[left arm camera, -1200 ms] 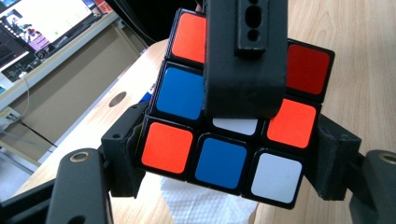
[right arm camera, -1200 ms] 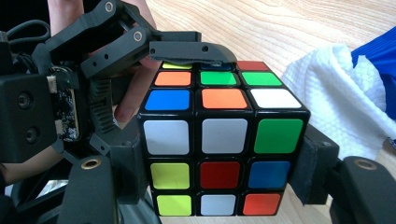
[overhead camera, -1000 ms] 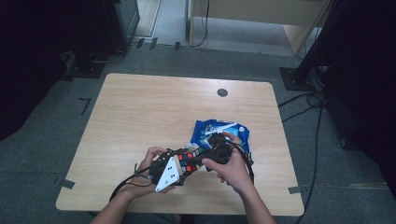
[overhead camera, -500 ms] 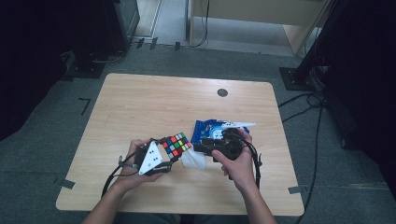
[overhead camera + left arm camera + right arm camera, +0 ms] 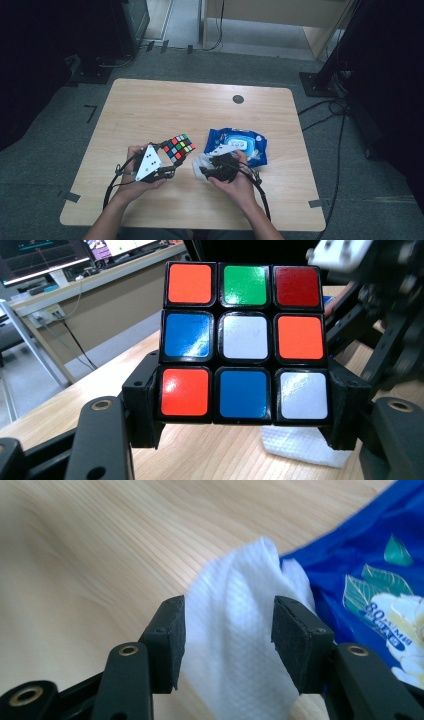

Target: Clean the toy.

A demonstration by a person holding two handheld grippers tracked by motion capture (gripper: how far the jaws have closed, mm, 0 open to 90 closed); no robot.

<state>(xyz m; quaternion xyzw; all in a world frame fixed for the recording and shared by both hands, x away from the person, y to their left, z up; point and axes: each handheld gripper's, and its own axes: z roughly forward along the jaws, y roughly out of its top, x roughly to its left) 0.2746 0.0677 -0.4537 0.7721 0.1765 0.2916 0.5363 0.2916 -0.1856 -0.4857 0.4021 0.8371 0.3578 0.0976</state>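
Observation:
A scrambled Rubik's cube point(image 5: 178, 147) point(image 5: 244, 345) is held a little above the table, and my left gripper point(image 5: 175, 154) point(image 5: 244, 407) is shut on its lower sides. A white wipe point(image 5: 199, 161) point(image 5: 235, 610) lies crumpled on the wood against a blue wet-wipe pack point(image 5: 240, 142) point(image 5: 370, 570). My right gripper point(image 5: 207, 167) point(image 5: 227, 630) points down at the wipe. Its jaws have just been closing and stand on either side of the wipe, and I see no pad pressing on it. The left gripper view shows the wipe point(image 5: 300, 445) under the cube.
The wooden table point(image 5: 200, 110) has a dark round grommet point(image 5: 238, 99) near its far edge. The pack's white flap point(image 5: 225, 149) stands lifted. Black cables trail from both grippers toward the near edge. Dark equipment and stands surround the table on the floor.
The left gripper carried the cube leftward, away from the right gripper. The right gripper dropped down beside the pack onto the wipe, and its jaws narrowed.

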